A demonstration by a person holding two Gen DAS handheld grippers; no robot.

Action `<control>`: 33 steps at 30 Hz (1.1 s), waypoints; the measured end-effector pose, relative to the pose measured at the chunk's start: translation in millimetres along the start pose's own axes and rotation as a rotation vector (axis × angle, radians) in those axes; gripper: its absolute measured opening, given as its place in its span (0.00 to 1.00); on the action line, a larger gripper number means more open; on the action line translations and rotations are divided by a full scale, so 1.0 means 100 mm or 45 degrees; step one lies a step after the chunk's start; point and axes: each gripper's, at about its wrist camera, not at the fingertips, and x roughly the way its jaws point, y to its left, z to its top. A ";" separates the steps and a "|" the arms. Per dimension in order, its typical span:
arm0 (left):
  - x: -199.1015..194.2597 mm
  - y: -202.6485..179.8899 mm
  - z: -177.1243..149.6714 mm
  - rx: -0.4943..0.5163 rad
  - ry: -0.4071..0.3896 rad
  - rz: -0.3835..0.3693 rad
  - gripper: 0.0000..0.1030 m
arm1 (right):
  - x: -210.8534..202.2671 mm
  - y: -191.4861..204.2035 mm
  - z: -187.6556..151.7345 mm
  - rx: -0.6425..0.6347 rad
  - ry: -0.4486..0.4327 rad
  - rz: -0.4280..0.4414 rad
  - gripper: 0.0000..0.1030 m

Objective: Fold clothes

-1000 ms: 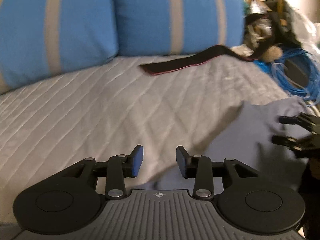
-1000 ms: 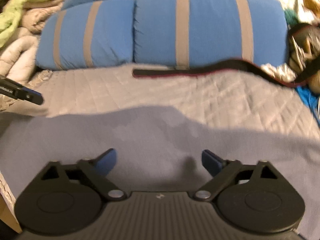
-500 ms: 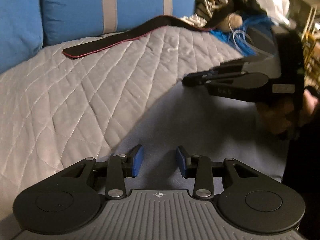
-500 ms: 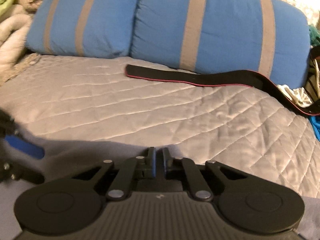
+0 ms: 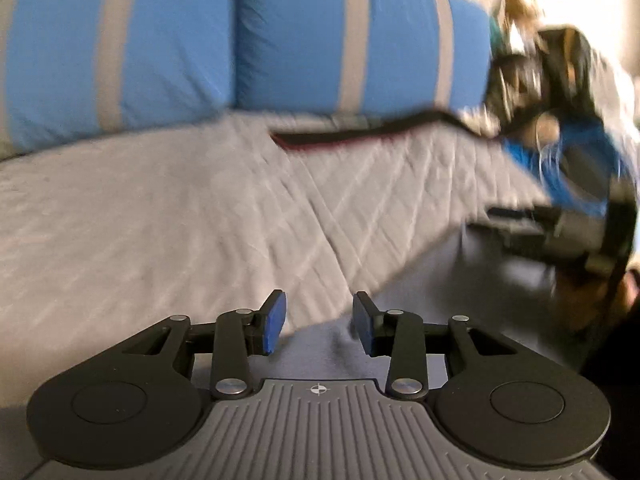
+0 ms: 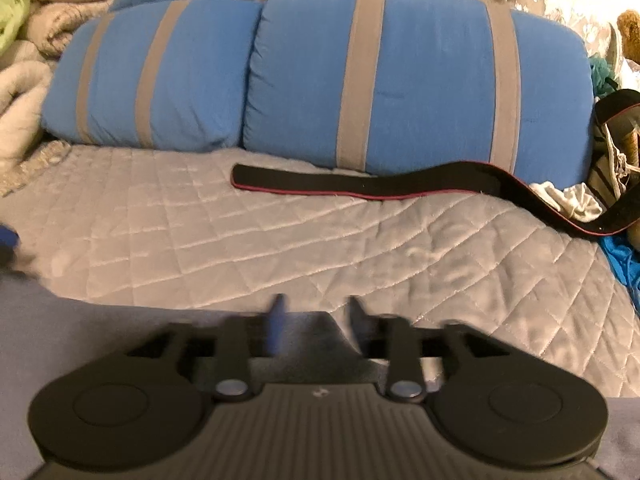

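A grey-blue garment (image 5: 460, 280) lies flat on the grey quilted bed cover (image 5: 160, 220); in the right wrist view it (image 6: 80, 332) spreads along the near edge. My left gripper (image 5: 319, 328) is open and empty, just above the garment's far edge. My right gripper (image 6: 316, 320) is open, its fingers blurred, over the garment's far edge with a raised peak of cloth between them. The right gripper also shows at the right of the left wrist view (image 5: 560, 236).
Two blue pillows with grey stripes (image 6: 320, 80) stand at the back of the bed. A long black strap with red edging (image 6: 380, 188) lies in front of them. Clutter and blue cable (image 5: 580, 152) sit at the right; blankets (image 6: 24, 40) at the left.
The right gripper, shut half a second ago, has opened. The left gripper has swung back to the left, towards the pillows, staying open.
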 end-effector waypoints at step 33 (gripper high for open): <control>-1.27 2.49 -2.55 -1.683 -0.781 -0.047 0.72 | -0.68 0.39 -0.31 -0.098 -0.132 0.182 1.00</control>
